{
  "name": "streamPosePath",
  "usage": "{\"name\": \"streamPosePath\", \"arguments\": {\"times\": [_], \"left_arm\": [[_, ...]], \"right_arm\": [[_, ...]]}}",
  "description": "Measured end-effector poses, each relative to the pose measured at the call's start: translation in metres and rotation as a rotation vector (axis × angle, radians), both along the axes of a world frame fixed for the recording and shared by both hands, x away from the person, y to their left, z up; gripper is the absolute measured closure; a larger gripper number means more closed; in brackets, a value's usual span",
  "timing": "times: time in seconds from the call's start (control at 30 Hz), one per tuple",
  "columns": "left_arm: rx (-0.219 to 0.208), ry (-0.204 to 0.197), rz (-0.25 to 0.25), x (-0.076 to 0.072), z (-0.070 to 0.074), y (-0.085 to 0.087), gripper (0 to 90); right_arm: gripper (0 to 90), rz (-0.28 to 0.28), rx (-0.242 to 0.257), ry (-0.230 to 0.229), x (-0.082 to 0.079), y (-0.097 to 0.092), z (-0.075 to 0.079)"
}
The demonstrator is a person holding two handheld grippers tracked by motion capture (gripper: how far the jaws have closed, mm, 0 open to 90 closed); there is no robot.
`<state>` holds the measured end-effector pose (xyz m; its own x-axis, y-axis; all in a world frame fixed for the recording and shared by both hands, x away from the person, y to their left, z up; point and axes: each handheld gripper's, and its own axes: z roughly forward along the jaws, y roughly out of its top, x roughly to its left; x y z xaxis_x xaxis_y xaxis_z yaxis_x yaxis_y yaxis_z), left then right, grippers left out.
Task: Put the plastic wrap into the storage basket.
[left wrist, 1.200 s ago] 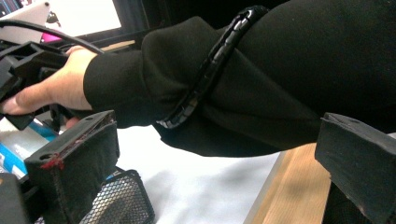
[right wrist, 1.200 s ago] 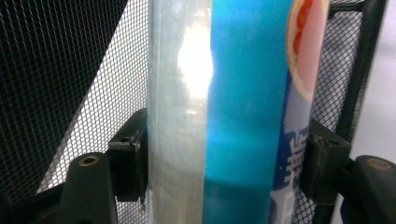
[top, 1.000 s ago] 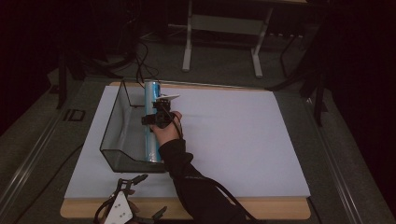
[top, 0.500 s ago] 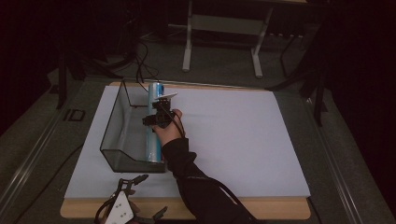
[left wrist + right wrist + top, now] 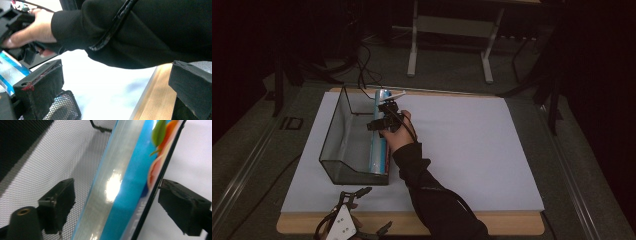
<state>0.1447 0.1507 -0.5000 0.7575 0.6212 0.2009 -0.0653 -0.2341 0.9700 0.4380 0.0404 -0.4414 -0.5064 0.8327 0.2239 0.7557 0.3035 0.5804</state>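
Right claw (image 5: 384, 111) hangs over the right wall of the black wire-mesh basket (image 5: 334, 137), which sits on the left part of the white sheet covering the wooden worktop (image 5: 512, 227). In the right gripper view (image 5: 115, 197) its two black jaws stand apart on either side of the long blue and silver cylindrical tube with fruit print (image 5: 125, 177); jaws have just been opening, a gap shows on the left side, the right pad is at the basket's wire edge just beside the tube, so the tube lies between the jaws but unclamped. From the high view the tube (image 5: 379, 145) lies lengthwise along the basket's right wall, near end down in the basket's near right corner, far end raised toward the far rim with a white cap-like tip poking out past the claw. The hand (image 5: 398, 134) in a black sleeve reaches in from the near edge, cable trailing along the forearm. Left claw (image 5: 357, 210) rests low at the near left edge of the worktop, just short of the basket's near wall. In the left gripper view (image 5: 115, 85) its jaws are spread wide with bare white sheet and the wooden edge between them, nothing held; the other forearm crosses beyond.
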Motion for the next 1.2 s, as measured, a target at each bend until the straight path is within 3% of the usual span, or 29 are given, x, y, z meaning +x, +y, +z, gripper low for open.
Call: {"name": "streamPosePath", "arguments": {"times": [0.1,0.37,0.53,0.6,1.0,1.2], "left_arm": [[0.002,-0.010,0.013,-0.001,0.000,0.000,0.5],[0.014,0.013,0.000,0.001,-0.002,-0.003,0.5],[0.019,0.017,-0.003,0.001,-0.002,-0.003,0.4],[0.021,0.019,-0.003,0.001,-0.003,-0.003,0.5],[0.028,0.021,-0.001,0.001,-0.004,-0.004,0.4],[0.033,0.023,-0.001,0.002,-0.004,-0.005,0.4]], "right_arm": [[11.6,0.025,0.000,-0.006,0.000,-0.008,0.005],[13.6,0.062,-0.005,-0.066,-0.006,-0.027,0.016],[13.6,0.072,-0.003,-0.081,-0.010,-0.042,0.023],[13.7,0.075,0.038,-0.063,-0.011,-0.052,0.024],[13.9,0.071,-0.020,-0.149,-0.024,-0.113,0.031],[14.0,0.065,-0.035,-0.162,-0.033,-0.144,0.031]]}}
